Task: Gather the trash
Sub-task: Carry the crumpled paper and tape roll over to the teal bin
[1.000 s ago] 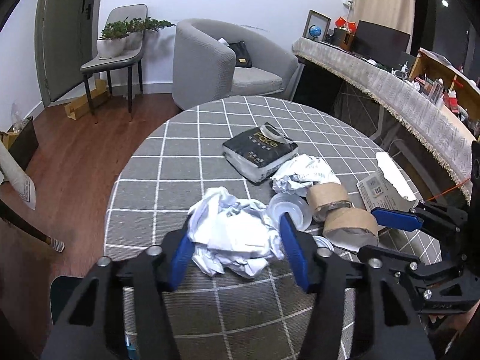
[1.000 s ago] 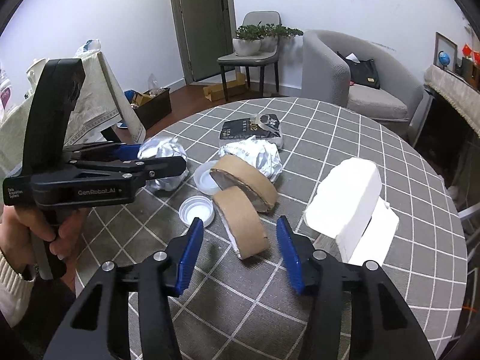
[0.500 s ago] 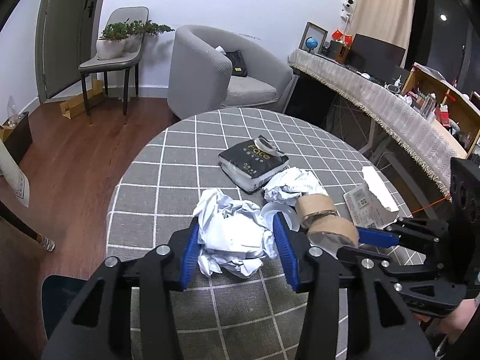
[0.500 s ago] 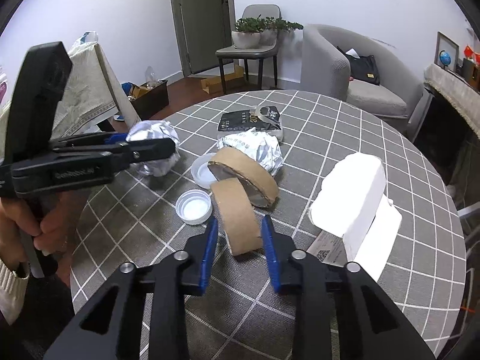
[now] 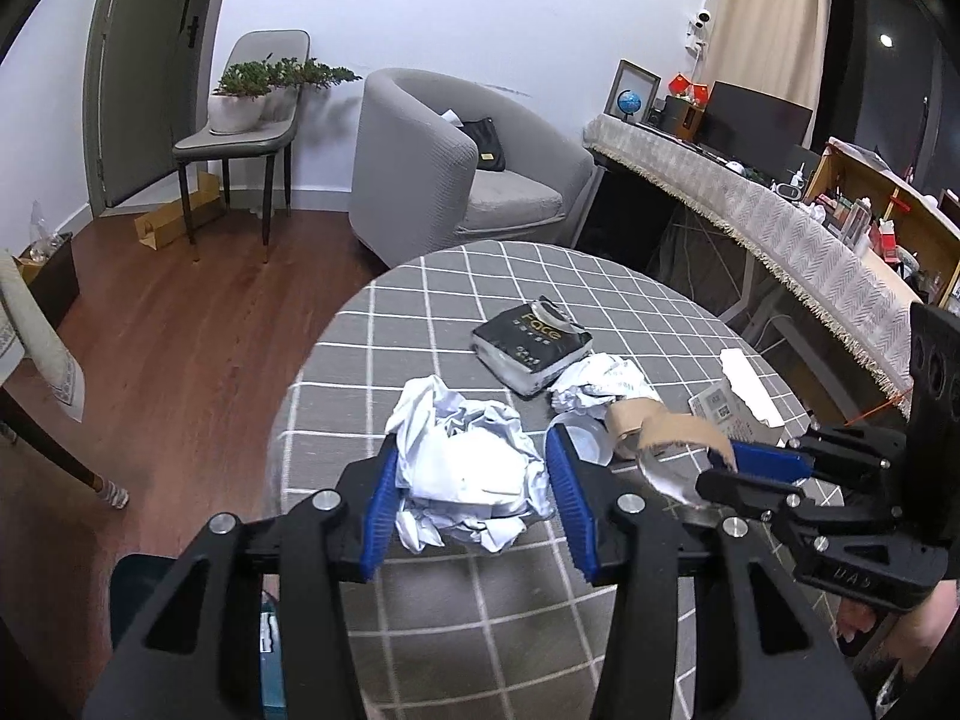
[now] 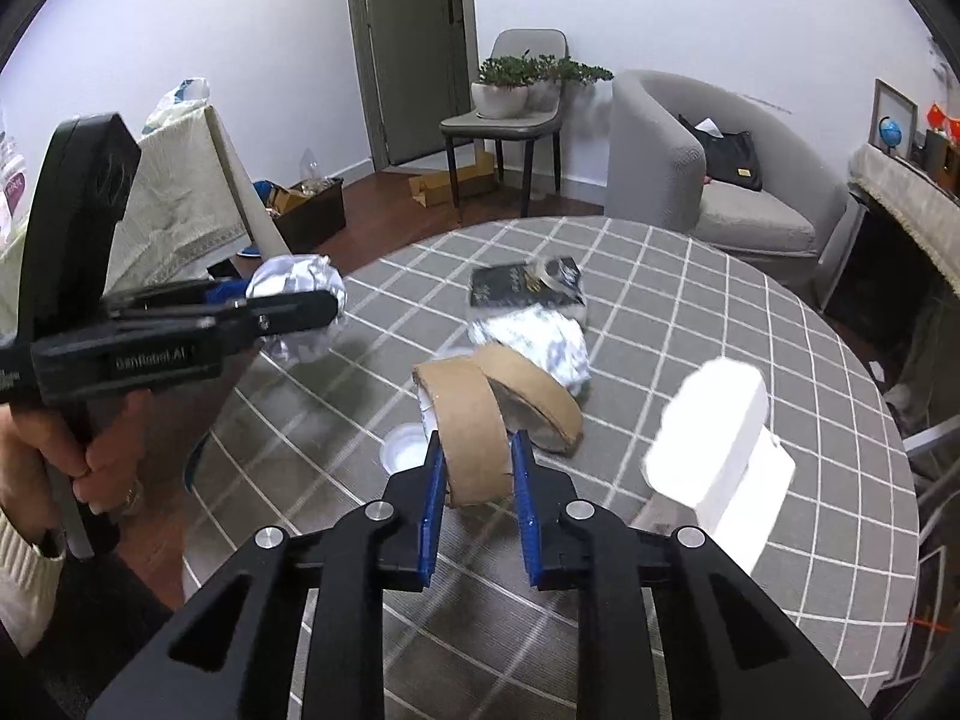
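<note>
My left gripper is shut on a crumpled white paper ball and holds it above the round checked table; the ball also shows in the right wrist view. My right gripper is shut on a brown cardboard tape roll lifted off the table, also seen in the left wrist view. A second tape roll, a crumpled paper wad, a white lid and a black tissue pack lie on the table.
A white foam block on a printed sheet sits at the table's right. A grey armchair, a chair with a plant and a long draped counter stand beyond. Wooden floor lies left of the table.
Both grippers closed and lifted: the left one onto the paper ball, the right one onto the near tape roll, which has left the tabletop.
</note>
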Demonstrator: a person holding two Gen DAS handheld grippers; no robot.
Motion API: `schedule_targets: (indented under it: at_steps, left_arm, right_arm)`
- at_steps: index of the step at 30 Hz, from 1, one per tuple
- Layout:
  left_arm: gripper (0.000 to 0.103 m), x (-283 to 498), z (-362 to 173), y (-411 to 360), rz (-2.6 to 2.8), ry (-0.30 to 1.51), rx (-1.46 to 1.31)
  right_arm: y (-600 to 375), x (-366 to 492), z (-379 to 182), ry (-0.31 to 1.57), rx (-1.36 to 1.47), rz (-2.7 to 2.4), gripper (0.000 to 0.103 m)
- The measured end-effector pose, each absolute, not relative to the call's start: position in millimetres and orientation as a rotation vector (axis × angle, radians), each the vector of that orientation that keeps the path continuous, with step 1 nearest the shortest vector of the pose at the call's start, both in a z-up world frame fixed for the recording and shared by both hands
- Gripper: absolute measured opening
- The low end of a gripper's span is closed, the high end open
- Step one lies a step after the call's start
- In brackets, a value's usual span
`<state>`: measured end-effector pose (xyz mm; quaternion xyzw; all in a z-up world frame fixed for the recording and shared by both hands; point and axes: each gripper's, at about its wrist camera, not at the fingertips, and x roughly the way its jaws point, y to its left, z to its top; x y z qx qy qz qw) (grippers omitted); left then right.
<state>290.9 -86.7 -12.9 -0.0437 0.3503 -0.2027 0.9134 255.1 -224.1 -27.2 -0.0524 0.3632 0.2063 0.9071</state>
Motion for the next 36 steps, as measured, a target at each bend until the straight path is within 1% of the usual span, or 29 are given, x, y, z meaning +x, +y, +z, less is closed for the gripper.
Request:
schedule_targets:
  at_steps: [9,14,22,36]
  left_arm:
    - [0.049,280.9,-4.2,-41.5,-0.358,0.705,-0.093]
    - [0.049,279.0,-8.1,-10.6,-0.310,0.719,-0.112]
    - [0.049,274.1,-29.8,42.7,-0.229,0.765,-0.140]
    - [0.049,267.2,-84.4,114.9,-0.113,0.890,-0.156]
  right_arm:
    - [-177.0,259.8,-14.2,0.722,-0.114,0.473,0.022]
    - [-146.5,262.2,-9.4,0.713,-0.129,0.506,0.021]
    - [-103.1,269.9,-7.2,0.719,-0.126,0.546,0.022]
    - [-14.5,279.9,-15.5,0.754,-0.143,0.625,0.022]
